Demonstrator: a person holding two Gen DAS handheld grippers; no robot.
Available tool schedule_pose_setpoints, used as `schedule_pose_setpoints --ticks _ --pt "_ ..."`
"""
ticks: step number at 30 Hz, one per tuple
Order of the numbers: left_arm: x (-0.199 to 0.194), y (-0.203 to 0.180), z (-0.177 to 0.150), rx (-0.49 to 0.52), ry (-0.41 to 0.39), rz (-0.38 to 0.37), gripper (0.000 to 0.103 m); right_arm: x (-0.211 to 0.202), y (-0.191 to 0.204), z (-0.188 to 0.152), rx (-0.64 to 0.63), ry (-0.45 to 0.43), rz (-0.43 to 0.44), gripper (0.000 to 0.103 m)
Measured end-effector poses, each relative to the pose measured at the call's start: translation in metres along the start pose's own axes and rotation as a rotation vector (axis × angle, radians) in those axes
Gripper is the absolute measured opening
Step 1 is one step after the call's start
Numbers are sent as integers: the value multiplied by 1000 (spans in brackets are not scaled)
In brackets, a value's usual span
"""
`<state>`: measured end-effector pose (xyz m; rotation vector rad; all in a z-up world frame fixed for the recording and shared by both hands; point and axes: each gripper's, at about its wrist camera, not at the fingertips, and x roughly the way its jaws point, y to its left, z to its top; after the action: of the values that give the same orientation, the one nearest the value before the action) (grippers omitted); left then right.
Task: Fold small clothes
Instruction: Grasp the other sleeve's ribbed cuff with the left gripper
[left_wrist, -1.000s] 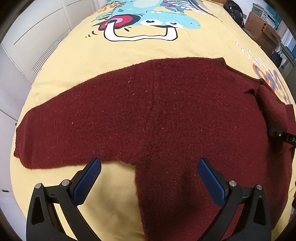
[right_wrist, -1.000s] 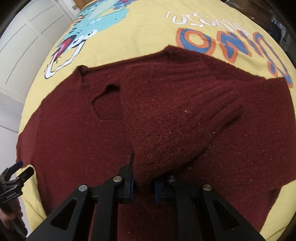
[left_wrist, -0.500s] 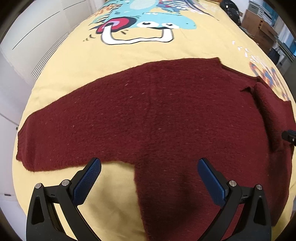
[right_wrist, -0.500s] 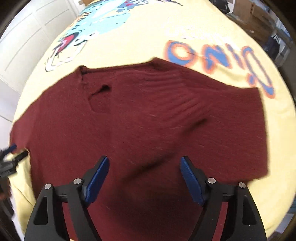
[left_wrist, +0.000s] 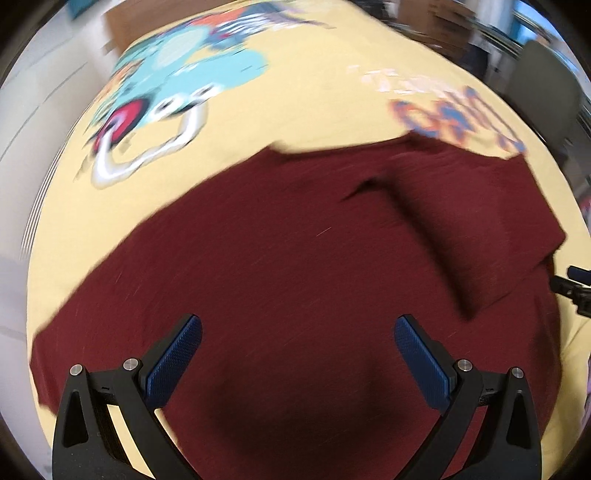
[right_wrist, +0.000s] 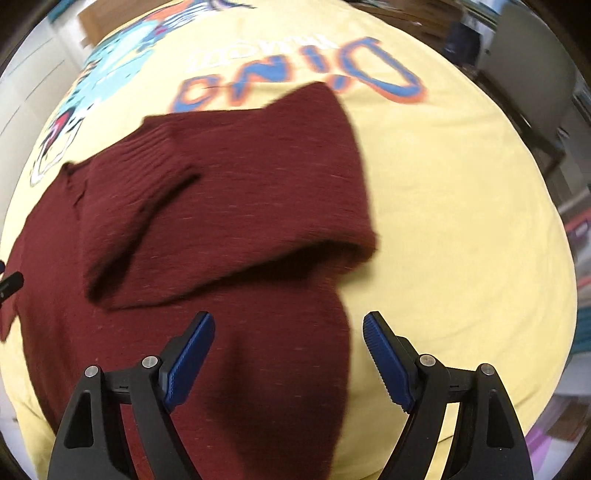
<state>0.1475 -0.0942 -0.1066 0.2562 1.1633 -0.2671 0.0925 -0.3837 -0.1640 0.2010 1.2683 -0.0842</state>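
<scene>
A dark red knitted sweater lies spread on a yellow sheet with cartoon prints. Its right sleeve is folded in across the body; it shows as a raised flap in the left wrist view. My left gripper is open and empty, hovering over the sweater's body. My right gripper is open and empty over the sweater's right side, near the folded sleeve's cuff edge. The left sleeve stretches out flat to the left. Both views are motion-blurred.
The yellow sheet covers the whole surface, with bare sheet to the right of the sweater. A white wall or cupboard is at the left. Boxes and a dark chair stand beyond the far edge.
My right gripper let go of the right sleeve, which now lies folded across the body, and swung right. My left gripper moved right over the sweater's body.
</scene>
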Motion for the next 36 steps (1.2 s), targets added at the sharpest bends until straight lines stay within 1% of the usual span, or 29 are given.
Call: schedule_pose_setpoints --ticks 5,8,11,15,16,17,19,21,22,23,24,26,27,29,30,32,36 --pt "8 -62 37 125 -33 -60 102 2 -20 -3 45 -8 25 83" --pt "21 -95 54 199 -27 -61 102 5 -28 -3 65 -7 40 83" --pt "45 -125 72 264 10 -58 102 8 -37 -4 88 -6 52 83" --pt "77 -153 81 296 64 -81 102 10 -46 -8 114 -2 64 83" --pt "85 -158 81 302 83 -78 99 11 -48 -9 117 1 65 83" --pt "95 -162 81 307 111 -66 90 11 -52 -12 119 2 66 83" --pt "112 -167 80 314 148 -37 78 12 -55 -14 124 8 66 83" --pt "119 -166 79 305 154 -18 77 13 -61 -17 129 14 67 83" --pt "121 -165 80 299 153 -25 73 14 -62 -19 132 17 66 83" --pt "122 -163 82 291 150 -36 62 15 -62 -20 135 19 66 83" --pt "121 -159 84 285 146 -42 53 15 -63 -21 137 21 67 83" --pt "119 -150 89 265 135 -28 14 16 -63 -22 137 23 67 83" --pt "118 -144 91 255 132 -21 14 16 -62 -22 136 23 67 83" --pt "116 -129 98 211 135 -69 13 15 -61 -23 133 21 67 83" --pt "114 -121 101 193 132 -74 13 14 -60 -22 130 19 66 83" --pt "106 -105 106 154 103 -78 13 13 -57 -21 126 16 65 83" --pt "88 -69 114 69 52 -117 13 15 -46 -14 121 11 64 83"
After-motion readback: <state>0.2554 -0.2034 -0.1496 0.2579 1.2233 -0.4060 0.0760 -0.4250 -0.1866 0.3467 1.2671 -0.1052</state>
